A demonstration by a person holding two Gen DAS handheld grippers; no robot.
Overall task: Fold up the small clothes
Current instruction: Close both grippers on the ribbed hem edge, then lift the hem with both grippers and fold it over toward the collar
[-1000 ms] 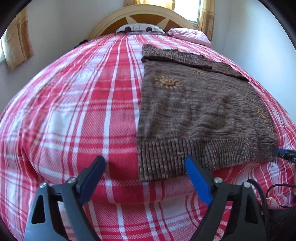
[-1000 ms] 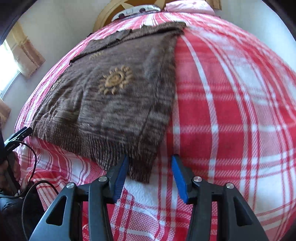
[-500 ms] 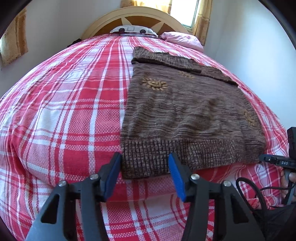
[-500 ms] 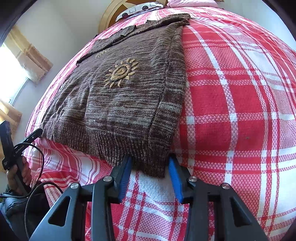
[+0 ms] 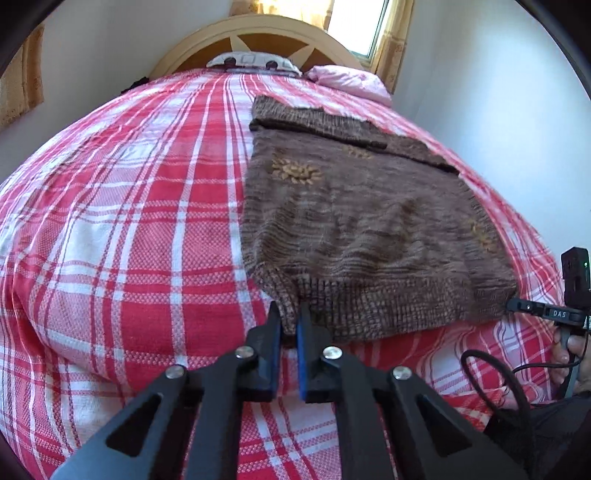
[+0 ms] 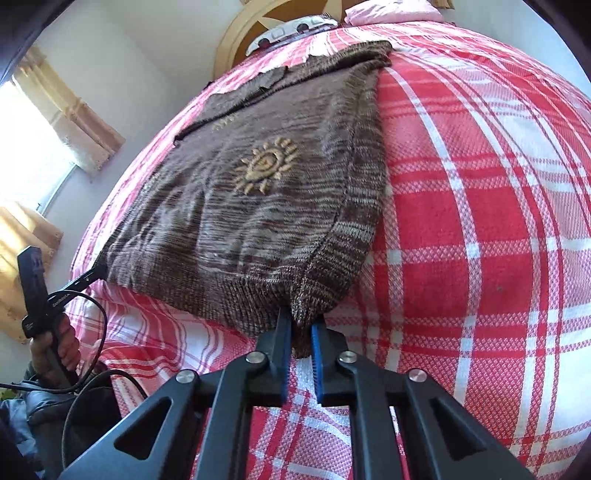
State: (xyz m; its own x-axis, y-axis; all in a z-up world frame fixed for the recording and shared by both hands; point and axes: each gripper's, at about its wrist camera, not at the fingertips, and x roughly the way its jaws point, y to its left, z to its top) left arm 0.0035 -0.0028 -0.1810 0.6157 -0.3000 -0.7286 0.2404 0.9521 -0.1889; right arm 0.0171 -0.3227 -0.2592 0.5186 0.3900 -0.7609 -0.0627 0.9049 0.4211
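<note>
Gripping the ribbed hem of a brown knitted sweater (image 5: 365, 229) at its two near corners, the left tongs (image 5: 289, 325) and the right tongs (image 6: 300, 334) are both clenched on the fabric, each pair of blue-padded fingers (image 6: 284, 343) pinching a bunched fold of the knit. The sweater lies spread flat on a bed covered with a red-and-white plaid bedspread (image 5: 129, 240), its hem toward the foot of the bed and its neck toward the rounded wooden headboard (image 5: 258, 37). A tan sun motif (image 6: 267, 170) is stitched on the front, seen clearly from the right wrist view. A pink pillow (image 5: 349, 83) sits at the head of the bed beside a curtained window (image 5: 354, 29). In the left wrist view the person's right hand (image 5: 570, 350) holds the other tool's handle at the sweater's far corner, with black cables trailing below.
</note>
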